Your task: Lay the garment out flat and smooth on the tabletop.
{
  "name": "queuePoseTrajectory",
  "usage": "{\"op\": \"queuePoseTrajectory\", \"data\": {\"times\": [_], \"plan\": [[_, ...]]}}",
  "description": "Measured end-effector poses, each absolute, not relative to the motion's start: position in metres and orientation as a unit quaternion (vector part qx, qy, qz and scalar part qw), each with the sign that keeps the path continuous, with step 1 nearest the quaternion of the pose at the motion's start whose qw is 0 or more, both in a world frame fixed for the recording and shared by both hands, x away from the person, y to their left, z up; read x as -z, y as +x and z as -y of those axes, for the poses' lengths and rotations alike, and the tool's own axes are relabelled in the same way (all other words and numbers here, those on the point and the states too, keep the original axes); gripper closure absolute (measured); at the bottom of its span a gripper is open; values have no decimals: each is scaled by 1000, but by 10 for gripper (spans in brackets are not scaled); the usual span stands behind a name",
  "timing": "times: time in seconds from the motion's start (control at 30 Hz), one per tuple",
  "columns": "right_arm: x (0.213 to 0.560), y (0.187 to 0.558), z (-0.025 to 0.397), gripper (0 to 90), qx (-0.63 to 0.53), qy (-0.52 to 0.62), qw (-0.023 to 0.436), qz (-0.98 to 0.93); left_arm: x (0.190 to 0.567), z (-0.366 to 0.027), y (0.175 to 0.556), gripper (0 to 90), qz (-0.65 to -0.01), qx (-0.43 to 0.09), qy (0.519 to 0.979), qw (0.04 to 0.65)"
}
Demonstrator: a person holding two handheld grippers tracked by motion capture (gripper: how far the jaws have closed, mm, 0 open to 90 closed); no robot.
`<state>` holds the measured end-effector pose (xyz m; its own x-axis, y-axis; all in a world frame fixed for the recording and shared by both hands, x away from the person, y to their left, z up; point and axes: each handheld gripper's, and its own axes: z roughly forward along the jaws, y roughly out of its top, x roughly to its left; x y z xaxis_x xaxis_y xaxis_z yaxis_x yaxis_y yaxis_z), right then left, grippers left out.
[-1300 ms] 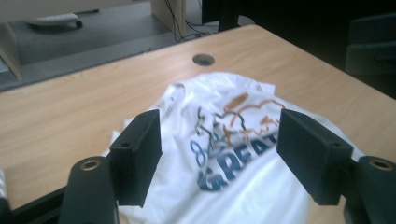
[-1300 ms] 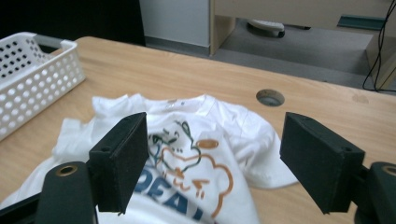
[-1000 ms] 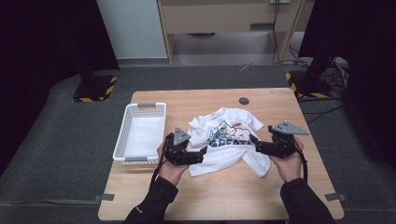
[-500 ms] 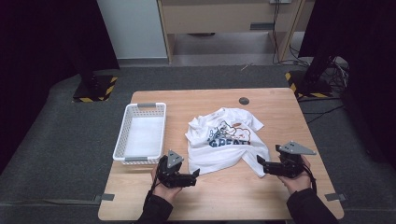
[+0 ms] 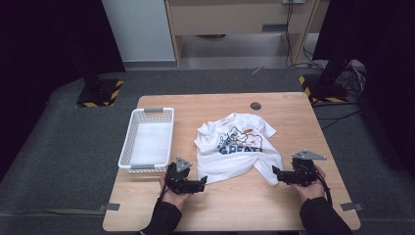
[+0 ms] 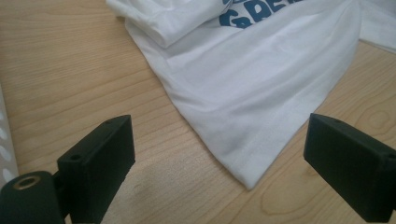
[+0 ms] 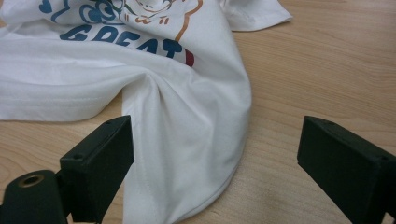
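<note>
Lying crumpled on the wooden worktop [image 5: 293, 112] is a white shirt [image 5: 235, 147], beside a white basket [image 5: 147, 139]. Both left tongs [image 5: 201, 183] and right tongs [image 5: 275, 172] are spread wide, holding nothing, near its bottom corners. Grey carpet [image 5: 58, 161] covers the floor around.

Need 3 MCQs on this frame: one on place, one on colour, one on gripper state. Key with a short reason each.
1. Where is the white plastic basket relative to the white printed T-shirt?
A. the person's left
B. the person's right
C. on top of it

2. What colour is the shirt's large lettering?
A. green
B. blue
C. black

3. How do the left gripper and right gripper stand?
A. both open
B. both shut on the shirt
C. one clamped on the basket

Key: 1 A, the basket sits left in the high view. 2 B, blue letters in both gripper views. 3 A, jaws apart, the hem loose between them.
</note>
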<state>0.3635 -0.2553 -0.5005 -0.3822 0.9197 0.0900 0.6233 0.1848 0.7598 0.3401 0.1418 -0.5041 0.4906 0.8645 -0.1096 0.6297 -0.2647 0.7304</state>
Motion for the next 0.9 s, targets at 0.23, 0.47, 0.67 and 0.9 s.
{"op": "queuePoseTrajectory", "data": {"times": [0.23,0.47,0.67,0.9], "plan": [[504,365,250,72,-354,518,197,-754,510,-136,343,86,-470,-170,792,350],[507,366,245,69,-339,514,200,-762,514,-135,347,86,-471,-176,799,330],[512,369,241,65,-322,513,200,-770,517,-136,350,85,-478,-177,800,318],[517,373,238,78,-292,513,208,-780,520,-137,353,85,-476,-184,805,302]]}}
